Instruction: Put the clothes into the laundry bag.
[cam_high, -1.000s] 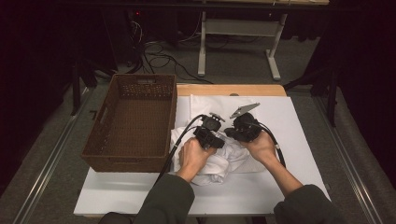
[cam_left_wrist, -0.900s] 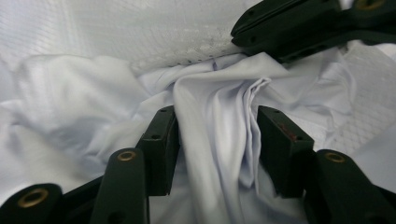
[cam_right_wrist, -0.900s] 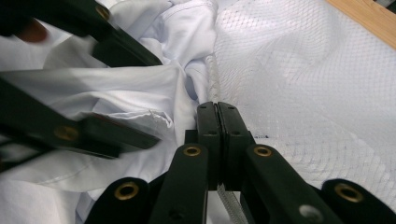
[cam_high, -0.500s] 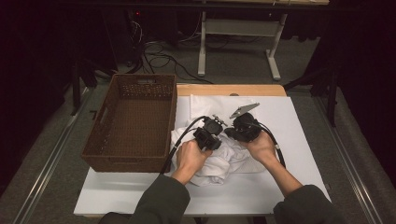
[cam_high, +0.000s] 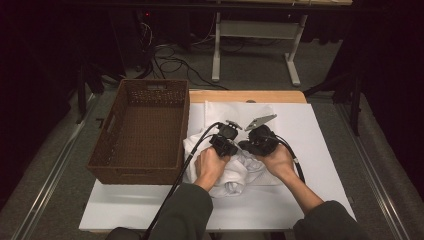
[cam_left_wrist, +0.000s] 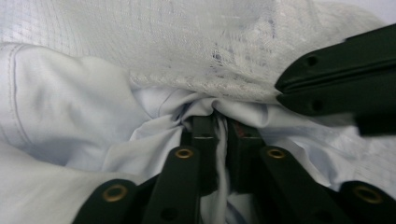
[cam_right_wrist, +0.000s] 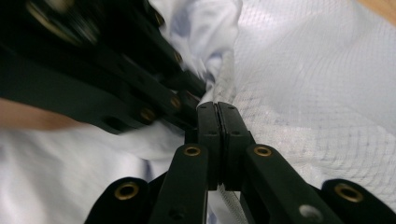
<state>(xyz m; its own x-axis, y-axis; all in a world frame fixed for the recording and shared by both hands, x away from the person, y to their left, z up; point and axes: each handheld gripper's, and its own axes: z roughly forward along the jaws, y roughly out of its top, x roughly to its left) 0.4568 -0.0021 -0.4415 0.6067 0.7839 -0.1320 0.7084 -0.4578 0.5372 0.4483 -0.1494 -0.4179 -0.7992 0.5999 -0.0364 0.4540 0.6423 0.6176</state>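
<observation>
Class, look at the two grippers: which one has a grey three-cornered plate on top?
The right gripper: a grey plate sticks up from it. The left gripper has none.

An empty brown wicker basket (cam_high: 140, 132) sits on the white table (cam_high: 320, 130).

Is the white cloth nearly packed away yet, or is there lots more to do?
Not much looks done: the brown basket holds nothing, and the white cloth lies bunched beside a white mesh bag on the table. In hand: the left hand-held gripper pinches a fold of cloth, and the right hand-held gripper is shut on the mesh edge. Probably left: getting the cloth into the bag, perhaps then the basket.
</observation>
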